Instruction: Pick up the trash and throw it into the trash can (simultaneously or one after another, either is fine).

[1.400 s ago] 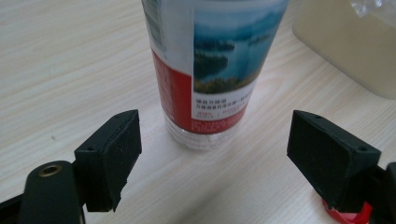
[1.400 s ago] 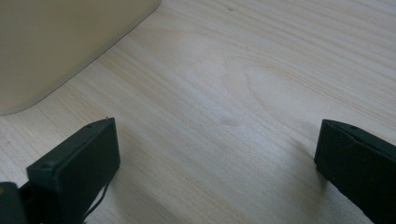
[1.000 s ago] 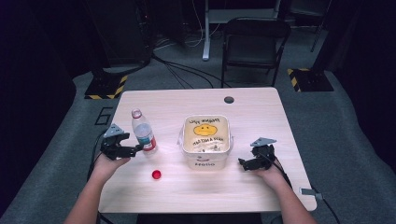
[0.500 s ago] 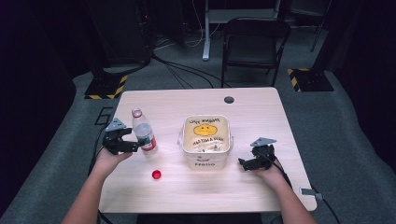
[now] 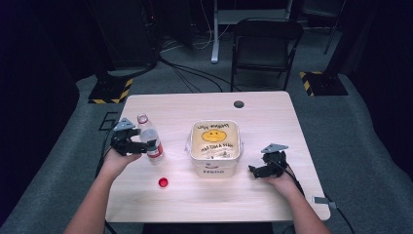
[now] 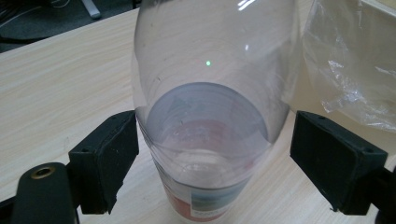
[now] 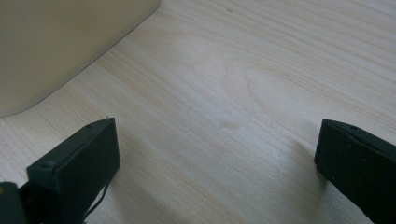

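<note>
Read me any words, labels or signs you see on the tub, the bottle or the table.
White tub, front wall: dark print that may read "Hello", too blurred to be sure.
Tub lid: a smiley face with curved lines of lettering above and below, too small to read.
Clear plastic bottle, red and white label: no wording legible.
Red cap: no text.
Table: no text.

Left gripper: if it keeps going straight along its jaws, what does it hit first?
The clear plastic bottle. It already stands between the open jaws of the left gripper; one pad looks to touch its side, the other stands clear. Past the bottle lies the bag-lined bin, though depth there is hard to judge.
</note>
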Demonstrator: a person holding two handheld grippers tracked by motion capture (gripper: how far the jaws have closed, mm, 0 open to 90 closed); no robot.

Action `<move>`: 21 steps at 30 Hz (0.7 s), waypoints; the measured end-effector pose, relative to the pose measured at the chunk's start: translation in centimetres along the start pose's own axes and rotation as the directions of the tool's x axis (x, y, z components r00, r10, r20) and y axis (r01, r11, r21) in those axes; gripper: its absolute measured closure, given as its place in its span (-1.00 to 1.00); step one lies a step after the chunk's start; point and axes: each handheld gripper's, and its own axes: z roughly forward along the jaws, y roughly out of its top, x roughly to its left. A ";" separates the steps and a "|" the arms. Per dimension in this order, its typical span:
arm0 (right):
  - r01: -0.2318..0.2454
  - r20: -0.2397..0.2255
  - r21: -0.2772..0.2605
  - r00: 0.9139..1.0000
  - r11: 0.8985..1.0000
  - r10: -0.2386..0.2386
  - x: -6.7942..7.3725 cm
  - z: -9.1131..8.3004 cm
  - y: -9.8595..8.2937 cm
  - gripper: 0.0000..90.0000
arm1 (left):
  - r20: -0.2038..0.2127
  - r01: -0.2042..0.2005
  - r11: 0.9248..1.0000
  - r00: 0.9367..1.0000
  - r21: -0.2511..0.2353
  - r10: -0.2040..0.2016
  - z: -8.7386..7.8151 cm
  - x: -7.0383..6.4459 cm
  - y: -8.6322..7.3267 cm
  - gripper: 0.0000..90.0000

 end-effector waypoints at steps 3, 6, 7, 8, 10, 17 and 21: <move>0.000 0.000 0.000 1.000 1.000 0.000 0.0 0.0 0.0 -1.00 | 0.000 0.012 1.000 1.000 -0.004 -0.012 0.2 0.2 0.2 -0.64; 0.005 0.000 -0.004 1.000 1.000 -0.005 0.0 0.0 0.0 -1.00 | -0.001 0.000 1.000 1.000 0.009 0.000 0.2 0.1 0.3 -0.58; 0.005 0.000 -0.004 1.000 1.000 -0.005 0.0 0.0 0.0 -1.00 | -0.001 0.000 1.000 1.000 0.009 0.000 0.2 0.1 0.3 -0.55; 0.004 0.000 -0.003 1.000 1.000 -0.004 0.0 0.0 0.0 -1.00 | -0.002 -0.001 1.000 1.000 0.006 0.001 0.2 0.1 0.4 -0.52; 0.004 0.000 -0.003 1.000 1.000 -0.004 0.0 0.0 0.0 -1.00 | 0.002 -0.010 1.000 1.000 0.006 0.010 0.2 0.0 0.5 -0.43; 0.003 0.000 -0.002 1.000 1.000 -0.003 0.0 0.0 0.0 -1.00 | 0.009 -0.023 1.000 1.000 0.019 0.023 0.3 -0.3 0.8 -0.41; -0.002 0.000 0.002 1.000 1.000 0.002 0.0 0.0 0.0 -1.00 | 0.012 -0.036 0.999 0.999 0.022 0.035 0.1 -0.5 1.1 -0.41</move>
